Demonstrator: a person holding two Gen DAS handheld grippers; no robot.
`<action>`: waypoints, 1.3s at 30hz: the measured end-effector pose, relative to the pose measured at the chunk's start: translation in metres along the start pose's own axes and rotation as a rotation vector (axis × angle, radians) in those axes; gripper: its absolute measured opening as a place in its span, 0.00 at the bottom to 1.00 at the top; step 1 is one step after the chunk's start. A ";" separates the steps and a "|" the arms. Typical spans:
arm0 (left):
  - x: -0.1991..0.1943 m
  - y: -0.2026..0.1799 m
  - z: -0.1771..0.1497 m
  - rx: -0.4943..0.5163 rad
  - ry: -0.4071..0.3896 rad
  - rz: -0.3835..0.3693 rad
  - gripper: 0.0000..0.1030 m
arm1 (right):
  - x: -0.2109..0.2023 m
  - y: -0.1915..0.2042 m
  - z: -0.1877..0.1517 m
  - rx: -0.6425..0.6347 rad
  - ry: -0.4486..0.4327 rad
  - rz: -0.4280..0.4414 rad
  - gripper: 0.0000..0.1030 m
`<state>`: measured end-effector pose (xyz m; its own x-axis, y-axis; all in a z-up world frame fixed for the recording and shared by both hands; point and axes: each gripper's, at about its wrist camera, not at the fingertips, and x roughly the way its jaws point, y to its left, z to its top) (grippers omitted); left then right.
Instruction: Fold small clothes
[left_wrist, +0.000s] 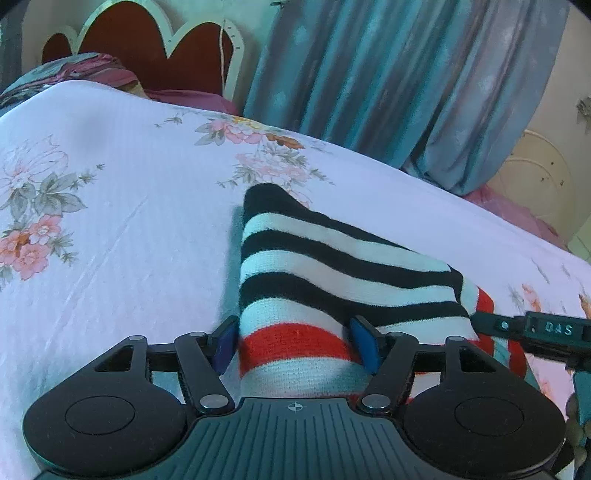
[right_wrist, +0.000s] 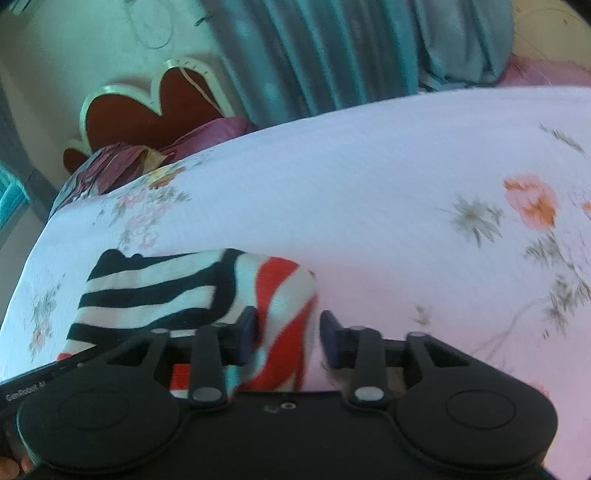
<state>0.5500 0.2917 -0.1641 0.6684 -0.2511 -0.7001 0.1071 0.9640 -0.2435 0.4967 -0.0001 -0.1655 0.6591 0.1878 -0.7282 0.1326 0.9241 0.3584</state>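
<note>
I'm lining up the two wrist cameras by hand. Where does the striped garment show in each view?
Left wrist: the striped garment fills the lower centre, running between the left gripper fingers toward the right edge.
Right wrist: it lies lower left, its red-striped end between the right gripper fingers.
Shared landmark: the red scalloped headboard, upper left in both.

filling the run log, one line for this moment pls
striped garment on bedsheet | left gripper open astride it | right gripper open at its edge
</note>
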 end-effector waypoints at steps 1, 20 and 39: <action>-0.003 -0.001 0.001 0.017 -0.008 0.009 0.64 | -0.005 -0.003 -0.001 0.011 0.001 0.009 0.36; -0.078 -0.026 -0.039 0.162 -0.029 0.025 0.64 | -0.089 0.040 -0.051 -0.141 -0.060 0.061 0.31; -0.119 -0.012 -0.077 0.168 -0.015 -0.010 0.68 | -0.131 0.037 -0.090 -0.158 -0.088 0.019 0.22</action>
<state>0.4126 0.3035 -0.1300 0.6776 -0.2610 -0.6876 0.2346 0.9628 -0.1343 0.3485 0.0390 -0.1092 0.7238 0.1818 -0.6657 0.0066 0.9628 0.2702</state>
